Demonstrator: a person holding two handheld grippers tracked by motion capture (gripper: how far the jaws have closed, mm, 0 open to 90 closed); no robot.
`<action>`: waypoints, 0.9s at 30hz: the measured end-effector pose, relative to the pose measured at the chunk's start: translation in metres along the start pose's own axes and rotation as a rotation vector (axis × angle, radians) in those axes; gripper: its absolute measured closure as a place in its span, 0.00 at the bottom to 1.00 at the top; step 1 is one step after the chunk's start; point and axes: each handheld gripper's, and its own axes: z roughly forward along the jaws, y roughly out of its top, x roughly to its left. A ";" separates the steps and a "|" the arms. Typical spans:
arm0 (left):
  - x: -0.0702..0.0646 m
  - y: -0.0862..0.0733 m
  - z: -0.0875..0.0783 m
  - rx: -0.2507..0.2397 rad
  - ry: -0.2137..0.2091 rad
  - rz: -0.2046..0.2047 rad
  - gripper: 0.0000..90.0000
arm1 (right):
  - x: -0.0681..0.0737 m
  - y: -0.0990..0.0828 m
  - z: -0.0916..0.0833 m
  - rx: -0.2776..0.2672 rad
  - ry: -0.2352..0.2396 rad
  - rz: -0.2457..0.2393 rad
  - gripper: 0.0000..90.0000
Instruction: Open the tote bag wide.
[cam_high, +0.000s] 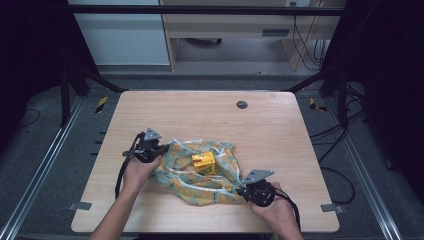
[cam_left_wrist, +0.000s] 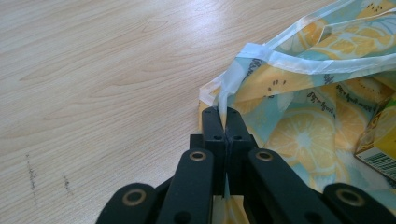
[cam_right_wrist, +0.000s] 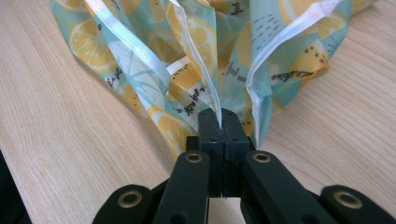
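Lemon-print bag (cam_high: 200, 175), edges pinched by left hand-held gripper (cam_left_wrist: 226, 119) and right hand-held gripper (cam_right_wrist: 220, 121), mid-table (cam_high: 210, 110).

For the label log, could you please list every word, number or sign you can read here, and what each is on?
Cloth: dark script beside the lemon print, too blurred and twisted to read.
Yellow box: green marking on the front, too small to read.
Yellow box, left gripper view: barcode, digits unreadable.
Nothing else carries text.
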 end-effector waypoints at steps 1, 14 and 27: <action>-0.001 -0.001 0.000 0.002 0.004 0.005 1.00 | 0.000 0.000 -0.001 -0.002 0.004 0.006 1.00; -0.004 -0.007 0.004 0.024 0.014 0.021 1.00 | -0.008 -0.004 0.000 0.009 -0.010 0.006 1.00; -0.007 -0.014 0.006 0.049 0.031 0.039 1.00 | -0.010 -0.008 0.009 0.058 -0.007 0.005 1.00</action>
